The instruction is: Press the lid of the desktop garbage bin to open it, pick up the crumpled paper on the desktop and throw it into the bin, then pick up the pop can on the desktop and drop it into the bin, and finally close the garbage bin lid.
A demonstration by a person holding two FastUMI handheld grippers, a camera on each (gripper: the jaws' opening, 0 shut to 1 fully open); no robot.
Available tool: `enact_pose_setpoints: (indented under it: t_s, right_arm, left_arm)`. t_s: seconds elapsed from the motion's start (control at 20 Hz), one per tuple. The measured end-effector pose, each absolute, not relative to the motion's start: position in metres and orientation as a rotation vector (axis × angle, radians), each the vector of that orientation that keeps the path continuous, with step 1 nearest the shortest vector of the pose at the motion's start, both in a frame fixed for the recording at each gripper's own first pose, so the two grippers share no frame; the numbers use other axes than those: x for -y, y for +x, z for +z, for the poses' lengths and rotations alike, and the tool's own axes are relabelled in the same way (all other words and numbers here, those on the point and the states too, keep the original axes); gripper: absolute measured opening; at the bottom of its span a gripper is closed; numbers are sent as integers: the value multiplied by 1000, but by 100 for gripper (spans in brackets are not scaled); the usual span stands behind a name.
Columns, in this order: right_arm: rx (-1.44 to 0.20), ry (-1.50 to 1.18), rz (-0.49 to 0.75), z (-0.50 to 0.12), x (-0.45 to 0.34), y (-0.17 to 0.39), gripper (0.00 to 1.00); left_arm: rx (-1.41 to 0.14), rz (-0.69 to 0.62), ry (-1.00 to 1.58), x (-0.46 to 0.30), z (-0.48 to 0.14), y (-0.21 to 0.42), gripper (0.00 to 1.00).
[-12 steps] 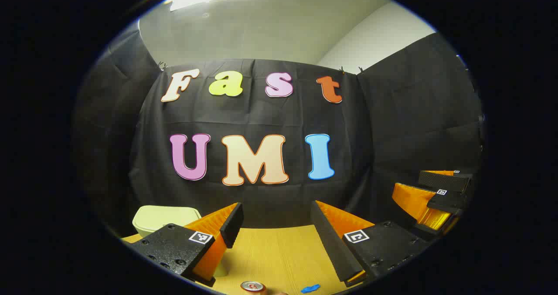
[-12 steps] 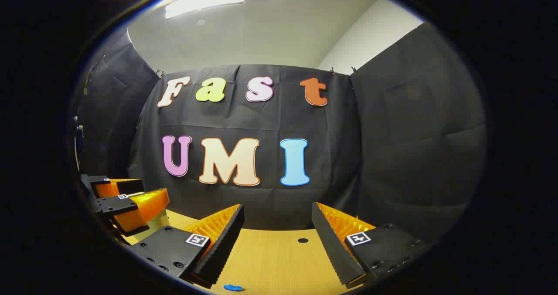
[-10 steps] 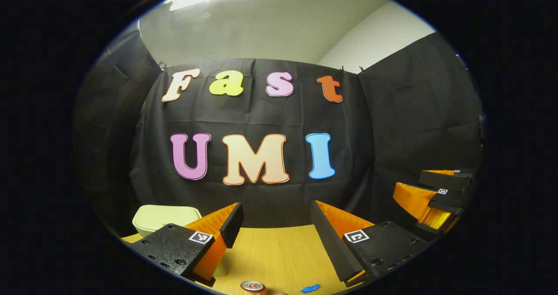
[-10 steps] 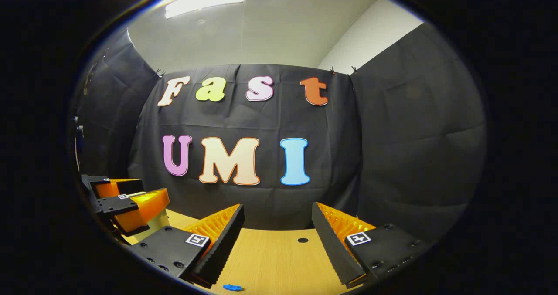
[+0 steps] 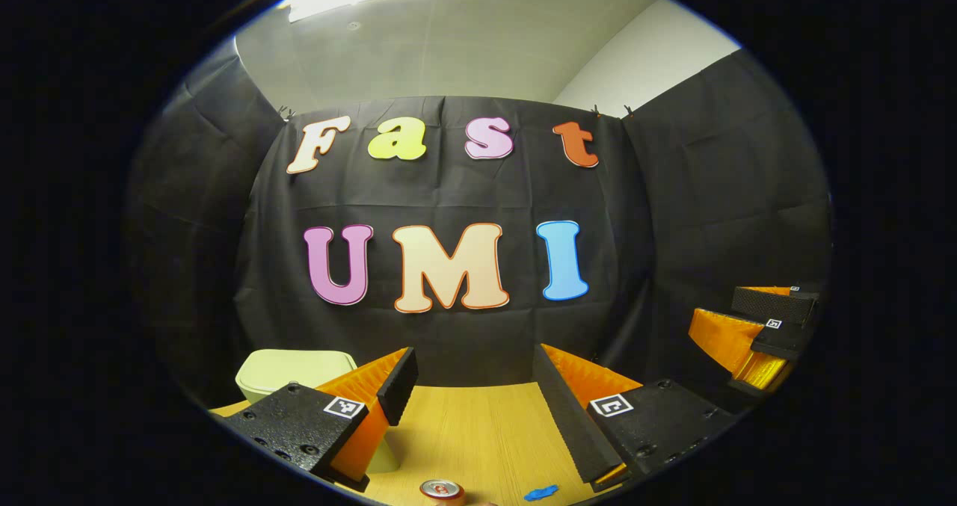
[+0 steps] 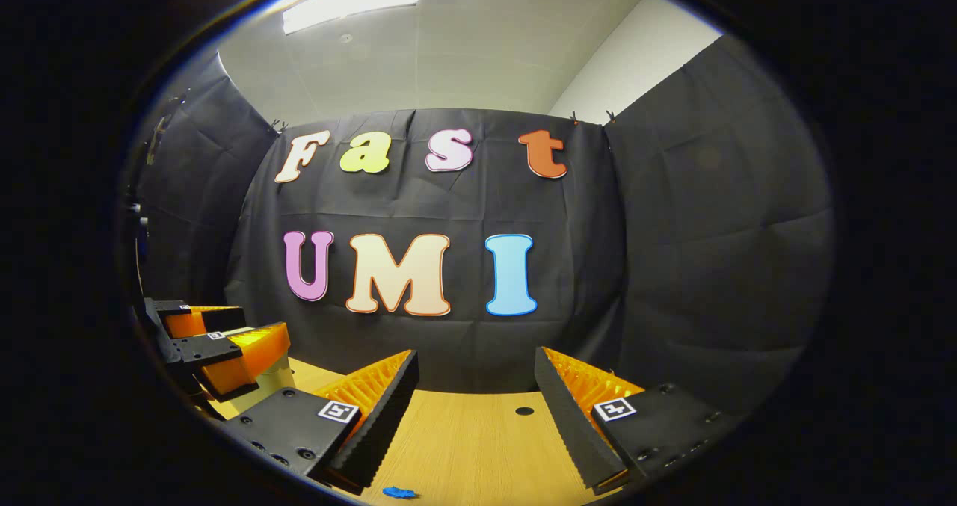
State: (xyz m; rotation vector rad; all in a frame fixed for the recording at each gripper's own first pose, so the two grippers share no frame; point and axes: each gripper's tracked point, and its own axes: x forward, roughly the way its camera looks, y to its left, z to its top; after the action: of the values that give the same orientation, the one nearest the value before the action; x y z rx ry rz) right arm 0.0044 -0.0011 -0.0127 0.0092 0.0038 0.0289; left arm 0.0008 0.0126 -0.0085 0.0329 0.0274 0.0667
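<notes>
Your left gripper [image 5: 472,375] and right gripper [image 6: 476,377] both hang wide apart, holding nothing, above the desk [image 5: 478,431]. Bin [image 5: 295,370], lid down, sits far left; pop can [image 5: 441,489] stands near, a blue scrap [image 5: 540,493] just right of it.

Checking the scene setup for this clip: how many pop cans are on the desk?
1. The pop can stands upright on the wooden desk, at the bottom of the left gripper view, right of the closed garbage bin. Others could lie below the views.
</notes>
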Motion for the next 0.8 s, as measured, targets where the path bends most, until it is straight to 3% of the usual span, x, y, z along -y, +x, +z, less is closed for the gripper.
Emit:
enact_pose_setpoints:
  t_s: [0.65,0.75,0.8]
  right_arm:
    - [-18,22,45,-19,1,12,99]
    - [-16,26,47,-18,-1,14,98]
    - [-14,28,49,-17,-2,14,98]
  left_arm:
    - [-26,94,77,-19,-6,4,93]
    - [-21,102,84,-22,-4,6,83]
    - [-19,107,87,-24,-3,5,84]
